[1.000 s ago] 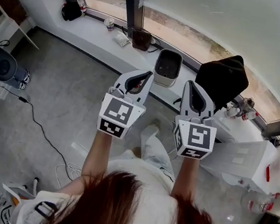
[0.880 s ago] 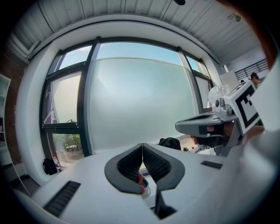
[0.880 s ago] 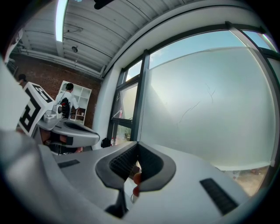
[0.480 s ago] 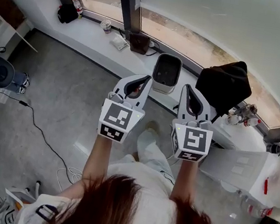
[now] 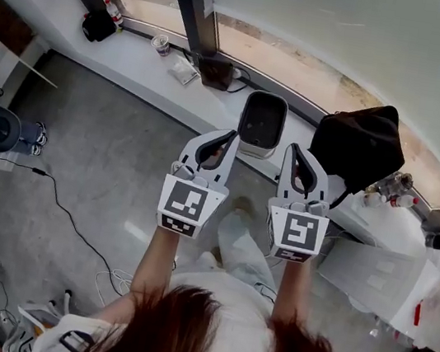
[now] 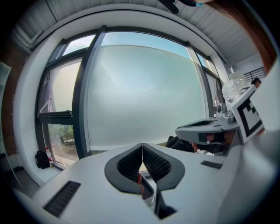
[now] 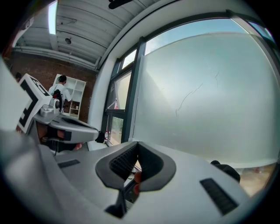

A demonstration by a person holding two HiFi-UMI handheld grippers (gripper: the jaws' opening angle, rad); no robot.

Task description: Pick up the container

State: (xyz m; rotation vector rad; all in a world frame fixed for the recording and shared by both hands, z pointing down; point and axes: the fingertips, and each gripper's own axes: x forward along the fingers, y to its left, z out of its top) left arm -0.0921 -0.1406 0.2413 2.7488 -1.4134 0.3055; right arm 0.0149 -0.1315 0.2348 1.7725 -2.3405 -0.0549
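Note:
The container (image 5: 260, 123) is a white rectangular bin with a dark inside, standing on the white window ledge (image 5: 140, 56). My left gripper (image 5: 231, 136) is just short of its near left corner, jaws shut and empty. My right gripper (image 5: 292, 150) is by its near right corner, also shut and empty. In the left gripper view the shut left gripper (image 6: 142, 146) hides most of the container; a strip of the container's rim (image 6: 150, 192) shows below the pads. In the right gripper view the right gripper (image 7: 137, 145) is shut too, with the left gripper (image 7: 65, 125) alongside.
A black bag (image 5: 363, 145) sits on the ledge right of the container. A brown box (image 5: 217, 71), a cup (image 5: 160, 42), a bottle (image 5: 110, 9) and a black pouch (image 5: 97, 25) lie further left. Bottles (image 5: 393, 192) stand at right. A cable (image 5: 64, 208) crosses the floor.
Both grippers have moved forward and down toward the ledge; their tips now sit beside the container's near corners. Both stay shut.

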